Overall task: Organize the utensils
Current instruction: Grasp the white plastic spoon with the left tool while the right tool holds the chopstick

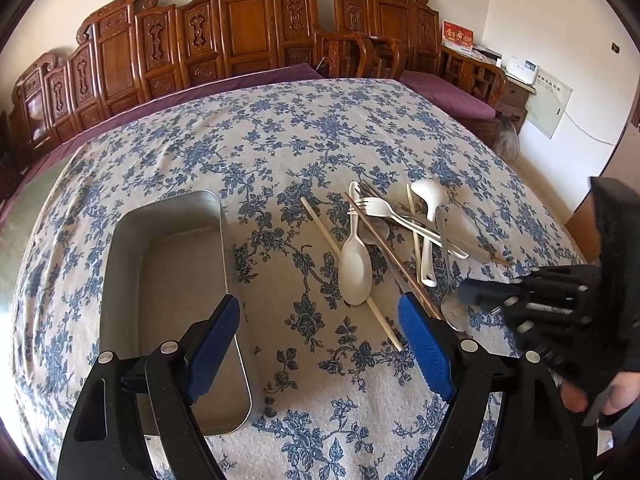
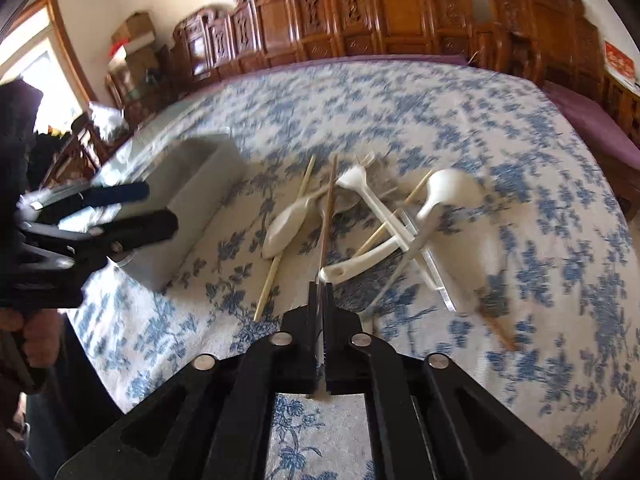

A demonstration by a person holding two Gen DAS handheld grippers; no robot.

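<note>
A pile of utensils lies on the flowered cloth: a white spoon (image 1: 355, 272) (image 2: 286, 224), a white fork (image 1: 376, 205), a white ladle (image 1: 430, 196) (image 2: 452, 188), pale chopsticks, a metal spoon (image 1: 454, 308) and a brown chopstick (image 1: 384, 236) (image 2: 330, 200). My right gripper (image 2: 320, 286) (image 1: 464, 290) is at the pile's near end, with its jaws drawn narrow on the brown chopstick that runs between them. Left of the pile stands an empty metal tray (image 1: 160, 264) (image 2: 208, 184). My left gripper (image 1: 318, 300) (image 2: 160, 208) hangs open between tray and pile, holding nothing.
The blue-flowered cloth (image 1: 304, 128) covers the whole table. A carved wooden bench (image 1: 240, 24) with a purple cushion runs behind the far edge. A person's hand (image 1: 616, 396) holds the right gripper at the table's right side.
</note>
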